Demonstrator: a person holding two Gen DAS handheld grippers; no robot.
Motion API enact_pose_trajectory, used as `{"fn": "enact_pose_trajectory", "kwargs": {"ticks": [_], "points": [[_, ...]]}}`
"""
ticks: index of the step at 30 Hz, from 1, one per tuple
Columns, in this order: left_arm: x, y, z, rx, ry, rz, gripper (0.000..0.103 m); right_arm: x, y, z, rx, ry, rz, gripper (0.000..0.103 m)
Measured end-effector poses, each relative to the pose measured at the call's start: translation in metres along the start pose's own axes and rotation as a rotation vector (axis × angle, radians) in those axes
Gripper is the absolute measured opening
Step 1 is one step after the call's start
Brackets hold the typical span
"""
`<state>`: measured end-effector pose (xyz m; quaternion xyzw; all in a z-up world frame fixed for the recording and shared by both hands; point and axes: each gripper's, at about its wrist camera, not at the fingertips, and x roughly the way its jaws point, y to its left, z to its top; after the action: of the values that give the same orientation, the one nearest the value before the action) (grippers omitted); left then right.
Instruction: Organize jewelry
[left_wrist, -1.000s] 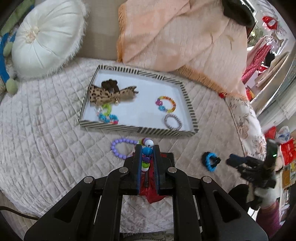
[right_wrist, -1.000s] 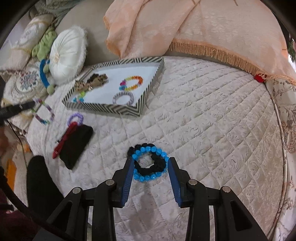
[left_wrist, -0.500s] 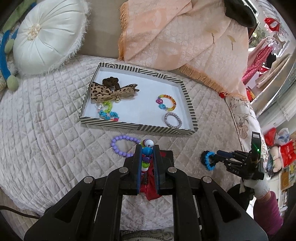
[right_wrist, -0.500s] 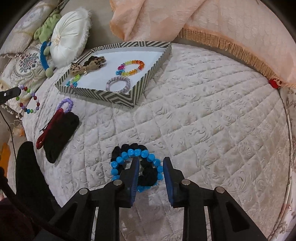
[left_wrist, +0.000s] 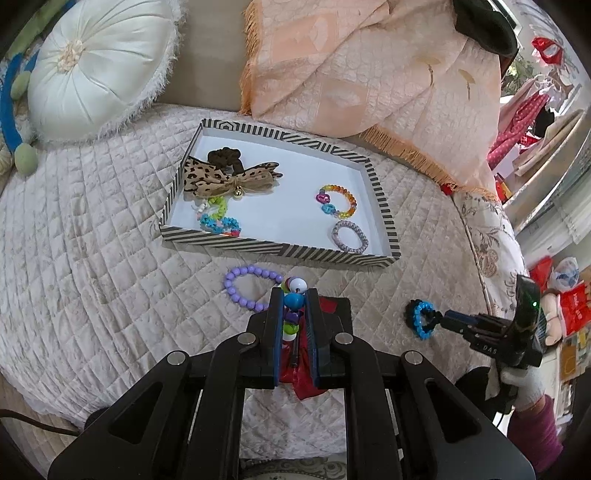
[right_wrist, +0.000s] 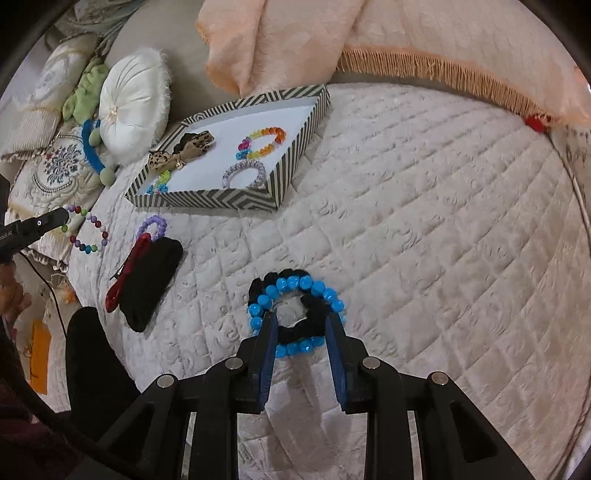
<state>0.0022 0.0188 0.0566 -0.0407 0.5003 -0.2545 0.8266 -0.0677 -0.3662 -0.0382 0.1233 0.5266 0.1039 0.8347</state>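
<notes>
My left gripper is shut on a multicoloured bead bracelet, which hangs from it above the quilt in the right wrist view. My right gripper has closed on a blue bead bracelet and the black scrunchie inside it, with the jaws still a bracelet's width apart; both also show in the left wrist view. The striped tray holds a leopard bow, a rainbow bracelet, a grey coil tie and a green-blue bracelet. A purple bead bracelet lies on the quilt before the tray.
A black pouch with a red clip lies on the quilt left of my right gripper. A round white cushion and a peach blanket lie behind the tray. The bed edge curves along the right.
My right gripper moved forward around the blue bracelet and scrunchie and narrowed onto them. My left gripper, still holding its bracelet, rose slightly.
</notes>
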Motion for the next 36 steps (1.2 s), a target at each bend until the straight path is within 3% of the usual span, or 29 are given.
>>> {"fn": "enact_pose_trajectory", "kwargs": {"ticks": [3, 5, 7, 8, 15, 19, 20, 23, 25, 28, 31, 36], "points": [[0.001, -0.003, -0.001, 0.008, 0.004, 0.001, 0.01, 0.011, 0.001, -0.003, 0.024, 0.009, 0.017, 0.025], [0.0, -0.003, -0.002, 0.01, 0.004, 0.003, 0.01, 0.017, 0.004, -0.004, 0.005, 0.01, -0.02, 0.025], [-0.001, -0.002, -0.002, 0.007, 0.002, 0.005, 0.01, 0.014, 0.004, -0.005, 0.0, -0.02, -0.038, 0.014], [-0.002, -0.001, -0.003, 0.006, 0.0, 0.008, 0.01, 0.01, 0.004, -0.004, -0.003, -0.035, -0.038, 0.008], [-0.007, 0.004, -0.002, -0.009, -0.013, 0.013, 0.01, -0.04, 0.017, 0.014, -0.074, -0.158, -0.034, 0.004], [-0.008, 0.001, -0.004, -0.007, -0.014, 0.006, 0.01, -0.033, 0.016, 0.018, -0.054, -0.1, -0.033, 0.004], [-0.008, 0.001, -0.005, -0.004, -0.014, 0.005, 0.01, -0.029, 0.016, 0.015, -0.046, -0.091, -0.04, 0.007], [-0.008, 0.001, -0.006, -0.008, -0.013, 0.004, 0.01, -0.01, 0.007, 0.005, 0.022, -0.055, -0.039, 0.032], [-0.007, 0.002, -0.007, -0.009, -0.008, 0.007, 0.01, -0.001, 0.001, 0.0, 0.071, -0.047, -0.017, 0.032], [-0.004, 0.002, -0.008, -0.006, -0.002, 0.01, 0.01, 0.013, 0.001, -0.001, 0.052, -0.029, -0.053, 0.031], [-0.003, 0.003, -0.01, -0.011, 0.002, 0.012, 0.01, 0.017, 0.0, 0.001, 0.03, -0.055, -0.088, 0.013], [-0.005, 0.007, -0.011, -0.018, -0.001, 0.013, 0.01, 0.009, -0.001, 0.003, 0.006, -0.077, -0.086, 0.007]]}}
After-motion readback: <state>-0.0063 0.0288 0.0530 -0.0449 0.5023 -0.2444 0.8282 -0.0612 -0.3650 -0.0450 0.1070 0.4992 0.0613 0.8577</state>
